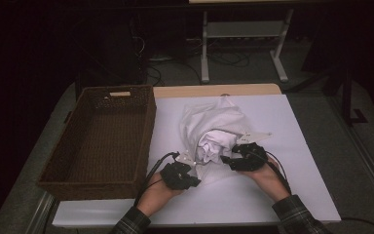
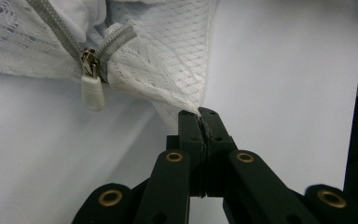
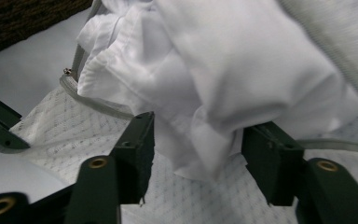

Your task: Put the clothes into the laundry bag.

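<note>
1. The left gripper [image 2: 199,122] has its jaws clamped together on a corner of the mesh laundry bag [image 2: 168,56], pinning the netting near the zipper pull [image 2: 92,88].
2. The right gripper [image 3: 198,149] has its jaws apart, with a fold of the white garment [image 3: 223,79] hanging between them; the pads do not press on it.
3. The garment bulges out of the bag's open mouth, directly ahead of the right jaws, so the right hand is the nearer one to it.
4. In the high view the bag lies mid-surface, its long axis running from the hands toward the far edge.
5. The white surface [image 1: 282,195] carries a wicker basket [image 1: 102,141] at the left.
</note>
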The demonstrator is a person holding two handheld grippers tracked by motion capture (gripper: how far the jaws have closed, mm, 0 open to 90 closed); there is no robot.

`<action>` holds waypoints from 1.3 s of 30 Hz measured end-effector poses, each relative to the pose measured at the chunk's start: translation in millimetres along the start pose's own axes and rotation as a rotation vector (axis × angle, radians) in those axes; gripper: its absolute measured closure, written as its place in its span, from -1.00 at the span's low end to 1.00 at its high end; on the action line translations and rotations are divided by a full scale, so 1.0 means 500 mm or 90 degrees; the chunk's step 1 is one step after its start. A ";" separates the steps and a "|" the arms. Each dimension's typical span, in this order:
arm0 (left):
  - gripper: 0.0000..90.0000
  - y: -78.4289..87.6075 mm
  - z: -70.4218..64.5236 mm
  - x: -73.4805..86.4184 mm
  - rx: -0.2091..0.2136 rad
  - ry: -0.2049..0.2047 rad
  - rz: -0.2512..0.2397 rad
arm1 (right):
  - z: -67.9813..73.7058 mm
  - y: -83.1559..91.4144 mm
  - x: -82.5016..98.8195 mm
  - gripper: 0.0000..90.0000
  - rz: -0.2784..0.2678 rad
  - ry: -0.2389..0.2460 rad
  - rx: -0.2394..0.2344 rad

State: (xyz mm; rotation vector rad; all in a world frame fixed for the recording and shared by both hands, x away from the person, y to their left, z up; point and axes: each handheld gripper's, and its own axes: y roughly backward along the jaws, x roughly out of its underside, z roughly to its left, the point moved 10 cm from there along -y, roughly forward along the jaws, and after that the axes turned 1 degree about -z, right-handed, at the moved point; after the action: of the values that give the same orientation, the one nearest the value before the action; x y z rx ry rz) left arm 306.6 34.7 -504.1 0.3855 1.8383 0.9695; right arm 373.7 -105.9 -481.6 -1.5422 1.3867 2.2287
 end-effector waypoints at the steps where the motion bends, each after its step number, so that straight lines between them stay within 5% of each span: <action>1: 0.97 0.000 0.000 0.000 0.000 0.000 0.000 | -0.003 0.004 0.001 -0.09 -0.001 -0.002 0.004; 8: 0.97 -0.002 -0.001 0.000 0.000 0.001 0.001 | -0.004 0.040 -0.020 -0.18 -0.055 -0.016 -0.010; 14: 0.98 -0.004 -0.002 0.000 0.001 0.000 0.003 | 0.024 -0.003 -0.033 -0.19 -0.042 0.007 -0.012; 21: 0.98 -0.005 -0.001 0.001 0.002 -0.002 0.008 | 0.029 -0.059 -0.027 0.38 -0.013 0.035 0.024; 27: 0.98 -0.006 -0.004 0.001 0.002 -0.009 0.011 | 0.024 -0.079 -0.020 0.83 -0.003 0.026 0.034; 39: 0.99 -0.007 -0.012 0.000 0.005 -0.022 0.019 | -0.001 -0.111 -0.027 0.90 -0.008 -0.003 0.070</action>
State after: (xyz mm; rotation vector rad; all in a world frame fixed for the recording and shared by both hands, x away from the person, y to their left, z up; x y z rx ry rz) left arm 301.9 29.9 -505.5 0.4339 1.8100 0.9703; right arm 409.9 -68.7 -505.1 -1.5046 1.4666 2.1092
